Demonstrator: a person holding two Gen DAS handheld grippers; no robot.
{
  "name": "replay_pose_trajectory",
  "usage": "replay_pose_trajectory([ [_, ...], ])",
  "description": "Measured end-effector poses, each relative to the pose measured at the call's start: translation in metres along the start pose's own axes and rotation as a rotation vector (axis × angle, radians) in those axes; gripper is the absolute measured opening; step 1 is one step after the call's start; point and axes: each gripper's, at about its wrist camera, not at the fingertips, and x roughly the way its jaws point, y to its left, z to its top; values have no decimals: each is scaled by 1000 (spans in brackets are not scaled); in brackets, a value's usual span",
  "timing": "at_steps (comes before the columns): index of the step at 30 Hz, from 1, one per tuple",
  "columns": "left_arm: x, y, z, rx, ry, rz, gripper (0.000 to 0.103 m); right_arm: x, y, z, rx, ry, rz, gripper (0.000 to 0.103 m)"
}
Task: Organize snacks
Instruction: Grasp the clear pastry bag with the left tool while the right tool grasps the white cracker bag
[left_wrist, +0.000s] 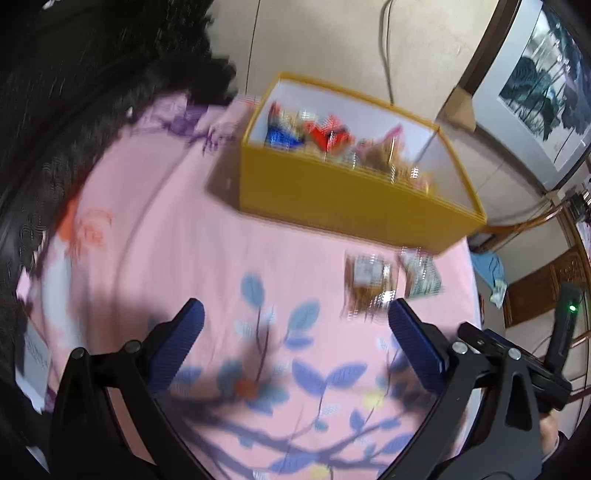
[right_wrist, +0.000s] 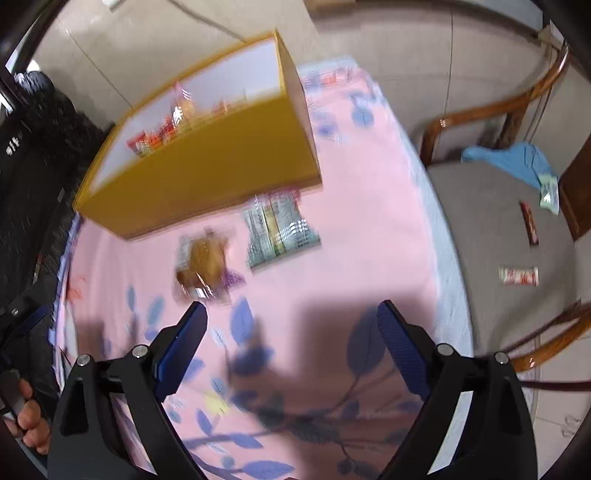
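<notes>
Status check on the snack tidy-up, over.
Left gripper open, empty. Right gripper open, empty. Two snack packets, brown and green, lie on the pink cloth beside the yellow box. Path clear.

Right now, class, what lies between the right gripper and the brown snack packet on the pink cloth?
Only bare pink cloth, seen in the right wrist view: the open right gripper sits just short of the brown snack packet.
</notes>
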Motion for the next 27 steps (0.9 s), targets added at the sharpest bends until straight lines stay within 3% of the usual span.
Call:
replay_pose_trajectory([
  [4, 5, 1, -11, 42, 42, 26, 101, 14, 9, -3, -76, -1, -30, 93],
  [11, 3, 0, -6, 65, 29, 38, 101, 42, 24, 46, -222, -60, -47, 93],
  [17, 9, 3, -10, 69, 64, 53, 101, 66, 34, 66, -320, -45, -62, 92],
  [27, 19, 10, -11, 53, 101, 69, 101, 88, 35, 70, -367, -21, -54, 70],
])
